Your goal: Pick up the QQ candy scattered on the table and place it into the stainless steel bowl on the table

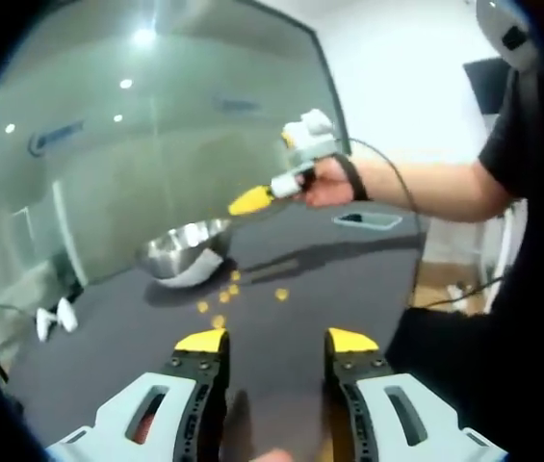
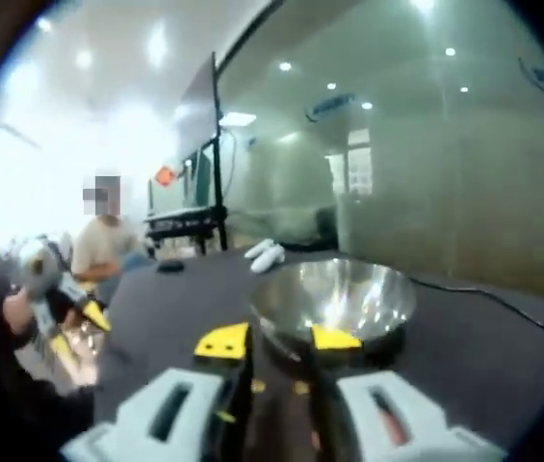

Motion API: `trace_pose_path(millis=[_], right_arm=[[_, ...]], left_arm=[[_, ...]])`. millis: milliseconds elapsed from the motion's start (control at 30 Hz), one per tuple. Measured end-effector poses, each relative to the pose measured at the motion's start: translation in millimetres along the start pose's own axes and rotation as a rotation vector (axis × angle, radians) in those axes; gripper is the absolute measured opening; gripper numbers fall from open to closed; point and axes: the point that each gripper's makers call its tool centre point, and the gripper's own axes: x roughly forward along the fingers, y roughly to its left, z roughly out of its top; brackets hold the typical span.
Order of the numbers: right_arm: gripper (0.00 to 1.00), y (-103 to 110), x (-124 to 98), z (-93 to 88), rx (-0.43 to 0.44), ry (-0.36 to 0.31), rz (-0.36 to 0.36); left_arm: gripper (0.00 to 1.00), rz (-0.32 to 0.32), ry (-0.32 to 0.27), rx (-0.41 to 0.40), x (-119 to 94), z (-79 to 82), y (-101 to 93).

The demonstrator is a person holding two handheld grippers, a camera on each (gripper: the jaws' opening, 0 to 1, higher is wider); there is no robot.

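Note:
Several small yellow QQ candies (image 1: 236,290) lie scattered on the dark grey table (image 1: 349,289), just in front of the stainless steel bowl (image 1: 183,248). My left gripper (image 1: 276,342) hovers open over the table, short of the candies, with nothing between its yellow tips. A hand holds my right gripper (image 1: 250,201) in the air above and right of the bowl. In the right gripper view, my right gripper (image 2: 279,340) is open, close to the bowl (image 2: 349,294). Two candies (image 2: 257,385) show on the table between its jaws. The left gripper (image 2: 77,332) is at the far left.
Two white objects (image 1: 52,318) lie near the table's edge beyond the bowl. A flat dark device (image 1: 368,220) rests at the far end. A black cable (image 2: 483,296) runs across the table past the bowl. A glass wall stands behind, and a person sits in the background.

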Motion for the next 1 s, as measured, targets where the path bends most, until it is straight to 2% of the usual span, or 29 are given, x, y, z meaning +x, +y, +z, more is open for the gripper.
trace_pose_path(millis=[167, 267, 333, 433, 733, 933, 1000], right_arm=[[0.23, 30.6, -30.7, -34.4, 0.038, 0.032, 0.065], [0.23, 41.4, -42.6, -54.2, 0.009, 0.072, 0.069], [0.23, 46.2, -48.9, -67.0, -0.056, 0.106, 0.058], [0.23, 59.1, -51.1, -80.4, -0.081, 0.133, 0.087], [0.23, 67.5, -34.4, -89.4, -0.058, 0.146, 0.123], [0.22, 72.5, -7.7, -92.4, -0.073, 0.161, 0.152], [0.2, 73.9, 2.2, -92.1, -0.047, 0.154, 0.169]], left_arm=[[0.41, -0.001, 0.006, 0.002, 2.7, -1.8, 0.3], [0.4, -0.001, 0.002, -0.007, 3.7, -0.5, 1.0], [0.4, -0.001, 0.0, -0.004, 4.8, 0.7, 1.2], [0.4, 0.0, 0.0, -0.004, 6.5, 1.0, 1.7], [0.4, 0.002, 0.005, -0.008, 8.3, 0.1, 0.3], [0.4, 0.007, 0.004, -0.02, 6.5, -1.2, 1.0], [0.4, 0.009, 0.005, -0.021, 6.6, -1.9, 1.3]])
